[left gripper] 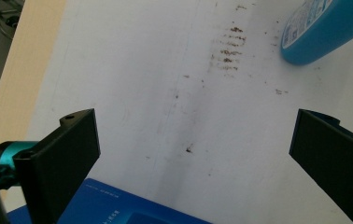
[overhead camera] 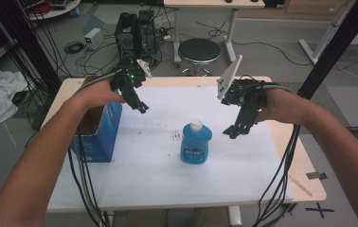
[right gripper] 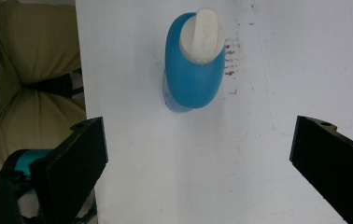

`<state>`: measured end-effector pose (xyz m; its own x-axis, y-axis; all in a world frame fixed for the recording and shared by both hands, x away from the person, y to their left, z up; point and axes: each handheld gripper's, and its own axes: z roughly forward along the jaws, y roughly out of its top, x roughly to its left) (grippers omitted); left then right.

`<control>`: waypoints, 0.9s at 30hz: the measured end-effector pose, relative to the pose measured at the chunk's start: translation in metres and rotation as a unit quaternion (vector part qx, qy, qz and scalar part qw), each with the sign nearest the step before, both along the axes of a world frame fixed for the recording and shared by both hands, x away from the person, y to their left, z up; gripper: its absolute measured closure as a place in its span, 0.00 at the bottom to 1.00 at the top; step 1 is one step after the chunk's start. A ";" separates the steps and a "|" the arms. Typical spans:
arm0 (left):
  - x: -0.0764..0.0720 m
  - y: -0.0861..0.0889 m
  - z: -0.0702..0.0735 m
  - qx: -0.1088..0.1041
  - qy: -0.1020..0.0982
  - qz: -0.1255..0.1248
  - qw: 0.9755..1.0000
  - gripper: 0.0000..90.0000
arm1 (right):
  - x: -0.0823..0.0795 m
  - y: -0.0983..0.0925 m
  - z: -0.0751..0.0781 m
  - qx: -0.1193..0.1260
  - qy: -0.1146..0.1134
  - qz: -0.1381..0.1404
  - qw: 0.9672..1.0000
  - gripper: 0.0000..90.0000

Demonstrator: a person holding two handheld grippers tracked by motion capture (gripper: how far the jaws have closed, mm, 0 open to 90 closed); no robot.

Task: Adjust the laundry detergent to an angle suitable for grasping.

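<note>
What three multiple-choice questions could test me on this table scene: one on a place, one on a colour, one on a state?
1. Where does the bottle stand?
A. inside the box
B. on the white sheet
C. on the floor

2. What colour is the bottle's cap?
A. white
B. red
C. black

3. How is the right hand-held gripper?
A. shut on the bottle
B. open, holding nothing
C. shut on the cap

Answers:
1 B, it stands upright on the white sheet, apart from the blue box.
2 A, the right gripper view shows it white.
3 B, its jaws stand wide apart.
</note>
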<state>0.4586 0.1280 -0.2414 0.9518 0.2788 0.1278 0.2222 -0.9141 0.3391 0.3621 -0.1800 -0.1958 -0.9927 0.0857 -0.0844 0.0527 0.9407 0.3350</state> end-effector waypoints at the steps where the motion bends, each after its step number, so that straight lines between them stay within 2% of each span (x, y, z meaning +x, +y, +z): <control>1: -0.001 0.000 0.000 -0.003 -0.001 -0.001 1.000 0.02 | 0.001 0.002 0.000 0.005 -0.001 0.007 1.000 0.04; 2: -0.002 0.000 0.000 -0.012 -0.004 0.003 1.000 0.02 | 0.000 0.005 0.000 0.002 0.000 0.005 1.000 0.04; 3: -0.001 0.000 0.001 -0.006 -0.002 -0.003 1.000 0.02 | 0.000 0.006 0.000 0.003 0.000 0.005 1.000 0.04; 5: -0.003 -0.001 -0.001 -0.020 -0.005 0.006 1.000 0.02 | 0.001 0.007 0.000 0.003 -0.002 0.012 1.000 0.04; 6: -0.002 0.000 0.001 -0.008 -0.004 -0.006 1.000 0.02 | 0.000 0.007 0.000 0.002 -0.002 0.011 1.000 0.04; 7: -0.002 0.000 0.001 -0.006 -0.003 -0.006 1.000 0.02 | 0.000 0.007 0.000 0.003 -0.002 0.009 1.000 0.04; 11: -0.002 0.000 0.001 -0.007 0.001 -0.007 1.000 0.02 | 0.000 0.007 0.001 0.001 -0.001 0.006 1.000 0.03; 12: -0.004 -0.001 -0.001 -0.022 0.000 0.004 1.000 0.02 | 0.000 0.007 0.001 0.002 -0.001 0.005 1.000 0.04; 13: -0.003 -0.001 0.001 -0.010 0.001 -0.007 1.000 0.02 | -0.001 0.006 0.001 0.001 0.000 -0.001 1.000 0.04; 15: -0.003 -0.002 0.000 -0.009 -0.001 -0.010 1.000 0.02 | 0.001 0.007 0.001 0.004 -0.003 0.009 1.000 0.04; 16: -0.003 -0.002 0.001 -0.005 0.002 -0.014 1.000 0.02 | 0.000 0.007 0.001 0.000 0.000 0.001 1.000 0.04; 17: -0.005 -0.004 -0.001 -0.018 0.002 -0.003 1.000 0.02 | 0.000 0.007 0.001 0.000 0.000 0.003 1.000 0.04; 18: -0.004 -0.003 0.001 -0.005 0.001 -0.016 1.000 0.02 | 0.000 0.008 0.001 0.000 0.001 0.001 1.000 0.04; 19: -0.006 -0.004 -0.001 -0.022 -0.001 -0.004 1.000 0.02 | 0.001 0.008 0.001 0.004 -0.002 0.011 1.000 0.04; 20: -0.004 -0.003 0.001 -0.010 -0.001 -0.014 1.000 0.02 | 0.001 0.008 0.001 0.005 -0.001 0.008 1.000 0.04; 21: -0.004 -0.003 0.000 -0.011 0.001 -0.014 1.000 0.02 | 0.000 0.008 0.001 0.002 0.001 0.002 1.000 0.03; 22: -0.005 -0.003 -0.001 -0.019 0.000 -0.003 1.000 0.02 | 0.001 0.007 0.002 -0.001 0.000 0.002 1.000 0.04; 23: -0.004 -0.002 0.000 -0.008 -0.001 -0.013 1.000 0.02 | 0.002 0.007 0.002 0.001 0.000 -0.003 1.000 0.04; 25: -0.003 -0.001 0.001 -0.004 0.000 -0.014 1.000 0.02 | 0.002 0.007 0.002 0.000 0.000 -0.005 1.000 0.04; 26: -0.004 -0.001 0.000 -0.012 0.001 -0.009 1.000 0.02 | 0.002 0.007 0.002 0.000 0.000 -0.006 1.000 0.04; 27: -0.004 0.000 0.002 -0.006 -0.001 -0.017 1.000 0.02 | 0.001 0.007 0.002 0.000 0.000 -0.004 1.000 0.04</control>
